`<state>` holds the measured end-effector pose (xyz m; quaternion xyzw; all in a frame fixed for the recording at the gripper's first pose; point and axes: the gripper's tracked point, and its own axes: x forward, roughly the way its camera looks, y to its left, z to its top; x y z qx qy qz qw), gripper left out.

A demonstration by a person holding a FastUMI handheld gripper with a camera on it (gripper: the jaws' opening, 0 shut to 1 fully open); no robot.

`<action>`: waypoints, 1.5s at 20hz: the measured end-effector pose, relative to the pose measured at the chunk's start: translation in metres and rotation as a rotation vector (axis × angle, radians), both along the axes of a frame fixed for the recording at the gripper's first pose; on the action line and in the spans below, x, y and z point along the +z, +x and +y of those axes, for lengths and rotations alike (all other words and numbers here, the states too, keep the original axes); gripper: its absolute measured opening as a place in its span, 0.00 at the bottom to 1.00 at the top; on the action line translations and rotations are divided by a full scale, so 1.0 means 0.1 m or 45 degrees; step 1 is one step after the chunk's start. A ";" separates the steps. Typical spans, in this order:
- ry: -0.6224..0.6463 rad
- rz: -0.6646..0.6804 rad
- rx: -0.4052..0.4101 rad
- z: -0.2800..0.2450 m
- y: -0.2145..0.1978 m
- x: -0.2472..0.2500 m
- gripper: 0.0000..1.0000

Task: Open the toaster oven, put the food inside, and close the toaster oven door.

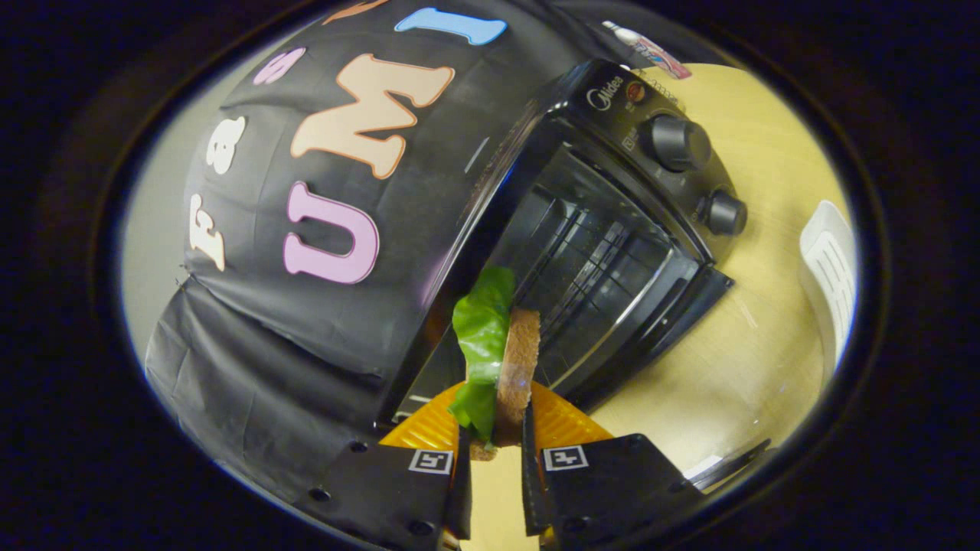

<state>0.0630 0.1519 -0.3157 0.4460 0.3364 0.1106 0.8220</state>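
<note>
Gripper (494,440) is clamped on the food (501,360): a bread slice with a lettuce leaf against it, held on edge between the two fingers, both pressing its faces. An edge-on hold makes sense, since the pinch goes across the thin dimension and the lettuce gets trapped against the bread instead of sliding off.

Toaster oven (612,229) sits just ahead of the fingers on the wooden table (766,321), and looks rolled because the gripper is tilted. Door (651,337) is already dropped open, so the cavity and wire rack (589,260) are exposed (step one looks done). The food lines up roughly with the opening, top of the slice overlapping the cavity mouth.

My read: this is the insert phase, with the food not yet on the rack. The next move needs the roll levelled so the slice goes flat. Otherwise it lands on edge and the lettuce drops through the rack wires.

Two knobs (677,141) are on the control panel, untouched. A white chair (831,268) stands beyond the table, irrelevant.
</note>
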 end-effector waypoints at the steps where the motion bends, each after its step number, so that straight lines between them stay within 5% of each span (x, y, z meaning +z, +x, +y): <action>1: -0.016 -0.007 0.006 0.00 0.05 -0.04 0.29; 14: -0.305 -0.074 0.003 -0.10 0.43 -0.35 0.34; 20: -0.365 -0.059 -0.054 -0.21 0.48 -0.33 0.67; 25: -0.668 -0.133 -0.092 -0.64 0.40 -0.26 0.96; 30: -0.846 -0.155 -0.078 -0.96 0.03 -0.04 0.96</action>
